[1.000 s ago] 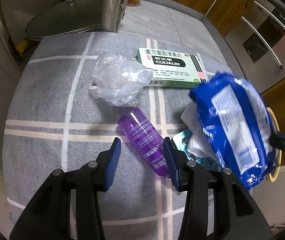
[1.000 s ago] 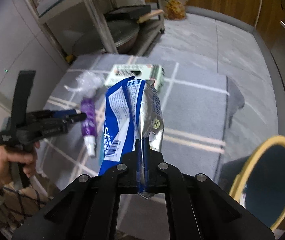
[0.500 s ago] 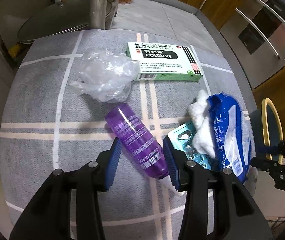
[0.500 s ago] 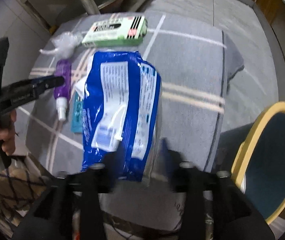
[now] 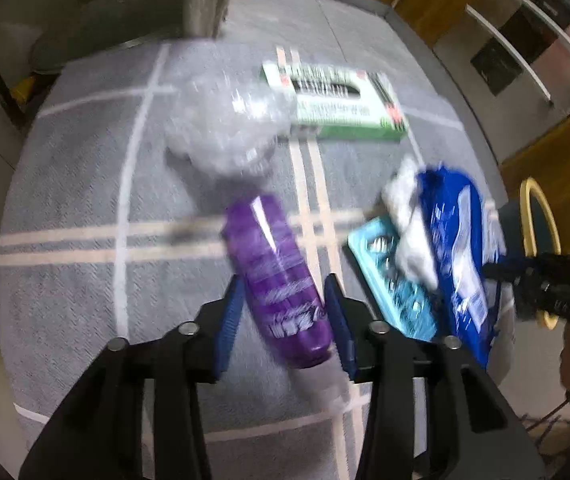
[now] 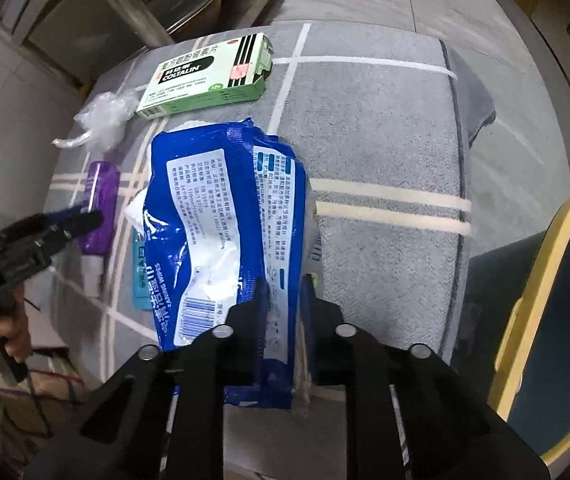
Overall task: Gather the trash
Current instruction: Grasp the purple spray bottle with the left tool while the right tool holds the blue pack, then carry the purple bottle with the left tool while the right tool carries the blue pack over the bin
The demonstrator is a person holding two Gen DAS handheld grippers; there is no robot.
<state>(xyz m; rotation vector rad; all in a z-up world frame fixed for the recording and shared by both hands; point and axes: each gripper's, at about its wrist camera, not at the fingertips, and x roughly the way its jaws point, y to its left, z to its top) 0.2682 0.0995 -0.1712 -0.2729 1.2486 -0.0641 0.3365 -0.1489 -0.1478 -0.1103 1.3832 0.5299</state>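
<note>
Straddling the purple bottle (image 5: 281, 276), my left gripper (image 5: 285, 312) points steeply down at the grey cloth with pale crossing stripes (image 5: 85, 184). Its jaws are closing, the bottle's lower body between the blue pads; the left-wrist view is blurred, and I cannot tell whether the pads already press on it. The bottle lies on its side, its pale cap end towards me.

My right gripper (image 6: 285, 308) is also closing. The near edge of the blue wipes packet (image 6: 221, 216) stands between its jaws, the pads close against the film on both sides, though contact cannot be confirmed. The packet lies flat on the cloth, printed back upward, barcode near my fingers.

Other items noted: a teal blister pack (image 5: 393, 280) lies just left of the packet, partly under it, with a wad of white tissue (image 5: 405, 220) on top. A crumpled clear plastic bag (image 5: 225, 128) sits beyond the bottle, touching the green medicine box (image 6: 209, 76) at the far side. A yellow-rimmed bin (image 6: 541, 280) stands beside the table on the right.
</note>
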